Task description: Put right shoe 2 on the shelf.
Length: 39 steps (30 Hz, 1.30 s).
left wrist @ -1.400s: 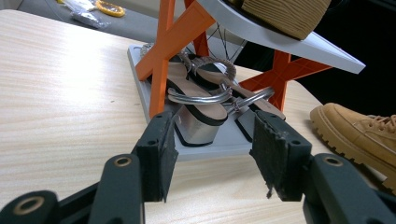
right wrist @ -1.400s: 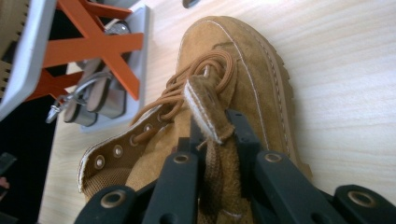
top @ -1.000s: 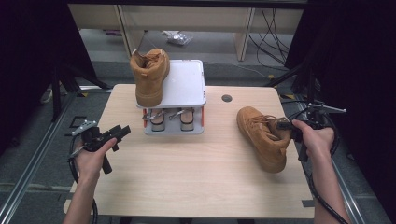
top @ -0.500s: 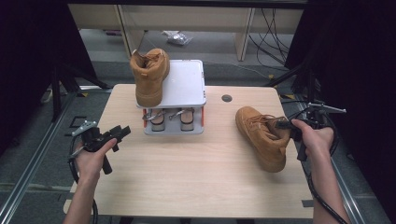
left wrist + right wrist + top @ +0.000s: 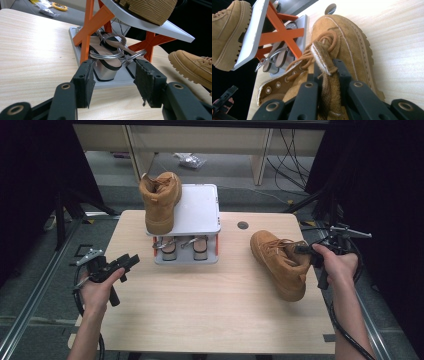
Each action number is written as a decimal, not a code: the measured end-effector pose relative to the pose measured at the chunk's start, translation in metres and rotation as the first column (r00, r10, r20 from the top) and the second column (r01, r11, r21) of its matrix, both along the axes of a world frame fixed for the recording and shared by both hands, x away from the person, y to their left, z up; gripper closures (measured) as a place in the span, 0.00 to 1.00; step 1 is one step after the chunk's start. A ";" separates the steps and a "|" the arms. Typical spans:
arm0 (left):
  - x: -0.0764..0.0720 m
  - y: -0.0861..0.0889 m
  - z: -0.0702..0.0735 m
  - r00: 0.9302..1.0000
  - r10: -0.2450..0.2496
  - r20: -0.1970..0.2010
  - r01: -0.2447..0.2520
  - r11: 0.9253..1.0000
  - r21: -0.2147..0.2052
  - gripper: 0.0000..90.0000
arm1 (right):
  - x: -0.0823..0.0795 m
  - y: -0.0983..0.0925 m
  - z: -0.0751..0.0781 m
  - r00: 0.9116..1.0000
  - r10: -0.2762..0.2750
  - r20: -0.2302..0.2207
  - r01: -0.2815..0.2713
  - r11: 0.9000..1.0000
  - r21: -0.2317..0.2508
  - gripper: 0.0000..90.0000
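Evidently, the loose boot (image 5: 280,262) at the table's (image 5: 200,315) right side is gripped by its tongue in the closed right gripper (image 5: 328,75), for lifting; the left gripper (image 5: 113,85) is kept open and empty.

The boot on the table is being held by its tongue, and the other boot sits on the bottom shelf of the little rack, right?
Not quite. The other boot sits on the top shelf of the rack, as the high view shows; the bottom shelf holds the sandals. The rest is right: the right gripper has its fingers shut on the tongue of the boot on the table.
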<state>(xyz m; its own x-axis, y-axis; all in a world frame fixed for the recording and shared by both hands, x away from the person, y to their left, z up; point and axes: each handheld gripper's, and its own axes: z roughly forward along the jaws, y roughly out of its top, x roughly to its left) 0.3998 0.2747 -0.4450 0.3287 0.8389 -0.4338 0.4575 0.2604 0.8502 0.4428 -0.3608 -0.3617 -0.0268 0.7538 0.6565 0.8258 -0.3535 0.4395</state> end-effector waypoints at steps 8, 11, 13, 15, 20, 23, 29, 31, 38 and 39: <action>-0.001 0.000 0.001 1.000 -0.004 0.004 0.004 1.000 -0.003 0.54 | 0.002 0.002 0.002 1.000 -0.017 0.000 0.017 1.000 0.007 0.92; -0.003 0.001 0.002 1.000 -0.007 0.013 0.007 1.000 -0.010 0.54 | 0.001 0.002 0.003 1.000 -0.022 0.010 0.021 1.000 0.023 0.92; -0.004 0.002 0.001 1.000 -0.008 0.011 0.008 1.000 -0.011 0.54 | 0.002 0.003 0.004 1.000 -0.020 0.017 0.019 0.999 0.042 0.92; -0.005 0.003 0.001 1.000 -0.008 0.010 0.008 1.000 -0.012 0.54 | 0.002 0.005 0.005 1.000 -0.021 0.010 0.020 0.999 0.043 0.92; -0.005 0.003 0.000 1.000 -0.006 0.006 0.006 1.000 -0.010 0.54 | 0.006 0.011 0.007 1.000 -0.023 0.014 0.022 0.998 0.050 0.92; -0.004 0.002 -0.001 1.000 -0.006 0.005 0.006 1.000 -0.009 0.54 | 0.009 0.014 0.008 0.999 -0.016 0.030 0.015 0.998 0.054 0.92; -0.003 0.000 -0.003 1.000 -0.011 -0.002 0.011 1.000 -0.005 0.54 | 0.014 0.020 0.012 0.999 -0.017 0.030 0.015 0.998 0.067 0.92; -0.003 0.001 -0.003 1.000 -0.011 -0.002 0.011 1.000 -0.005 0.54 | 0.016 0.022 0.012 0.999 -0.018 0.038 0.016 0.998 0.063 0.92; -0.003 0.002 -0.002 1.000 -0.008 0.001 0.008 1.000 -0.008 0.54 | 0.021 0.027 0.014 0.999 -0.020 0.043 0.017 0.998 0.068 0.92; -0.003 0.002 -0.002 1.000 -0.010 0.001 0.010 1.000 -0.007 0.54 | 0.022 0.029 0.013 0.999 -0.026 0.048 0.023 0.998 0.066 0.92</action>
<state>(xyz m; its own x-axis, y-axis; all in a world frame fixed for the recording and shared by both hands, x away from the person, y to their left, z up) 0.3966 0.2764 -0.4472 0.3373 0.8325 -0.4395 0.4593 0.2620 0.8488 0.4651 -0.3322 -0.3483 -0.0418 0.7103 0.7027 0.7948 -0.4025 0.4541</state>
